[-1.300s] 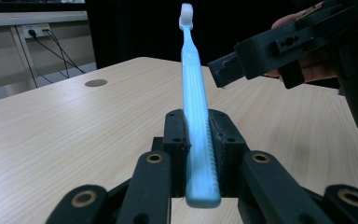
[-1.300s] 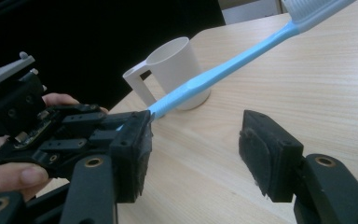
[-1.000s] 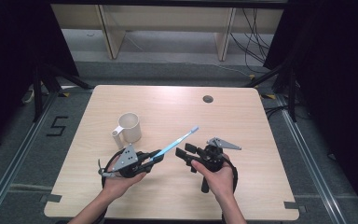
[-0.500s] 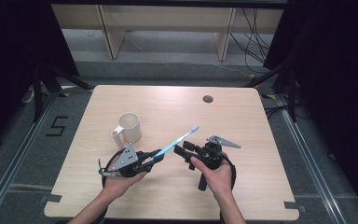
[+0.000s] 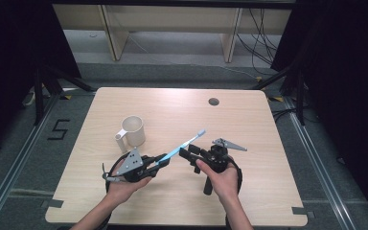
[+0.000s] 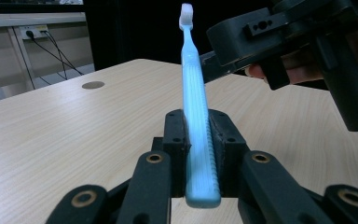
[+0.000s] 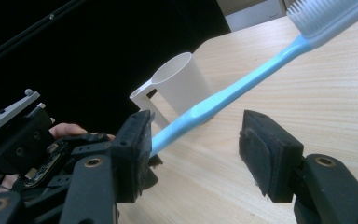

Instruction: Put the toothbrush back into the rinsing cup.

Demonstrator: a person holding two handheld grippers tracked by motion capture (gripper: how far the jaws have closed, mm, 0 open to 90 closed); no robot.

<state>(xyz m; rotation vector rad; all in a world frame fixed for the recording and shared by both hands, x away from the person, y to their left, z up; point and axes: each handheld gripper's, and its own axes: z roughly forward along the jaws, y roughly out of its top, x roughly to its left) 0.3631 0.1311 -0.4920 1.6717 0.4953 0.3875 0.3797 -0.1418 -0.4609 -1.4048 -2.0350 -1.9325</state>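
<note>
Pinching toothbrush — left gripper | right gripper spread — jaws beside its handle

One toothbrush, one mug, two hand-held grippers, one table.

High view overhead facing forward, gripper views close, sharing toothbrush

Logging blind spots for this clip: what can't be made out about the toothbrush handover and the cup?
- Toothbrush handle end: left gripper view, clamped between the left gripper pads, which cover its sides.
- Brush tip: right gripper view, cut off by the top right edge.
- Cup contents: high view, too small; right gripper view, rim angle hides the inside.
- Right gripper: open, contact with the handle unclear.
</note>
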